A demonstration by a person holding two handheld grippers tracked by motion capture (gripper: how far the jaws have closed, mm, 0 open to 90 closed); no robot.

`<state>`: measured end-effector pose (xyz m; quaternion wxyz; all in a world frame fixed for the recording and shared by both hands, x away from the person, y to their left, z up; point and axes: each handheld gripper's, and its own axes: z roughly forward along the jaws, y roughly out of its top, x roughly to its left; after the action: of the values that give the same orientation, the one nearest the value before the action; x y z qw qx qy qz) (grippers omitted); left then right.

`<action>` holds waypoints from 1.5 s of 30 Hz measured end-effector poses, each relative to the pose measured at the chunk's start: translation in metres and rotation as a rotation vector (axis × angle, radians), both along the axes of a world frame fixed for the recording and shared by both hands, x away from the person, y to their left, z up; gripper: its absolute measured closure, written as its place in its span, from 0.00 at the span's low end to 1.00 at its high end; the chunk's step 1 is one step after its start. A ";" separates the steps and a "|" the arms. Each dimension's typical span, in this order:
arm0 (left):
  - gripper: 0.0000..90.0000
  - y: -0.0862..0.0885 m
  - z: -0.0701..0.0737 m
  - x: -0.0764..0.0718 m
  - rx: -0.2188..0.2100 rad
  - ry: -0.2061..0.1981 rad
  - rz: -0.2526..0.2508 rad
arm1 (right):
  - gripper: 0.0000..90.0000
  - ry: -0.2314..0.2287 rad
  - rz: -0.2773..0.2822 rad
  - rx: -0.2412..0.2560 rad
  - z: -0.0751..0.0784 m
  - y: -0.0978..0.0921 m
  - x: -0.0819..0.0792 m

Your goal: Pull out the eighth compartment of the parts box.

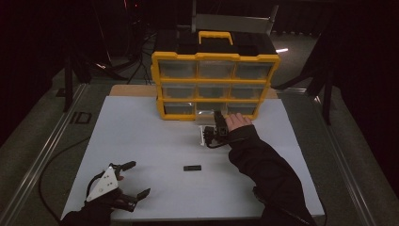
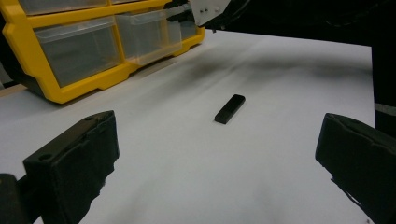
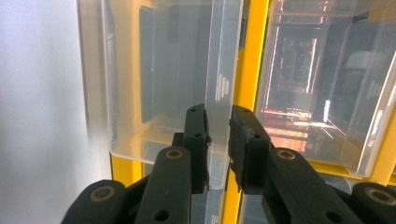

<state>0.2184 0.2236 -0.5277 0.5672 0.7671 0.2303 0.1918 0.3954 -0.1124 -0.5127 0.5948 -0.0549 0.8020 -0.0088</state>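
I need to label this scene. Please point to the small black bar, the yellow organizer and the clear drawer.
small black bar (image 2: 230,108), left gripper view, top face.
yellow organizer (image 1: 216,83), high view, front frame.
clear drawer (image 3: 219,70), right gripper view, front wall.

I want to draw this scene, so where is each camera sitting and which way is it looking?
High view: above the person's side, looking forward and down on the white table and yellow drawer box; both sleeves, the left claw and right claw show.
Left gripper view: low on the left claw, looking across the table at the small black stick; its two black jaws stand wide apart.
Right gripper view: on the right claw, right up against a clear drawer, jaws pinching its front.
Shared: the high and left gripper views both show the black stick.
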 end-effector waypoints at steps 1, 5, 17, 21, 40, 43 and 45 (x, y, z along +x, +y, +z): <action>0.00 0.000 0.000 0.000 0.000 0.000 0.000 | 0.86 -0.006 0.007 0.003 -0.001 -0.001 0.000; 0.00 0.000 0.000 0.000 0.001 0.000 0.000 | 0.86 -0.008 0.016 0.003 -0.001 -0.002 -0.005; 0.00 0.000 0.000 0.000 0.002 0.000 0.001 | 0.86 -0.011 0.027 0.011 -0.001 -0.004 -0.015; 0.00 0.000 0.000 0.000 0.002 -0.001 0.001 | 0.86 -0.015 0.035 0.009 -0.003 -0.006 -0.019; 0.00 0.000 0.000 0.000 0.003 -0.002 0.002 | 0.87 -0.026 0.065 0.017 -0.002 -0.013 -0.038; 0.00 0.000 0.000 0.000 0.004 -0.001 0.002 | 0.87 -0.030 0.075 0.019 -0.004 -0.015 -0.041; 0.00 0.000 0.000 0.000 0.004 -0.001 0.002 | 0.87 -0.026 0.069 0.029 -0.005 -0.016 -0.043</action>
<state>0.2184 0.2231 -0.5275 0.5657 0.7678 0.2303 0.1933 0.3529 -0.1284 -0.5176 0.6059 -0.0739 0.7918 0.0224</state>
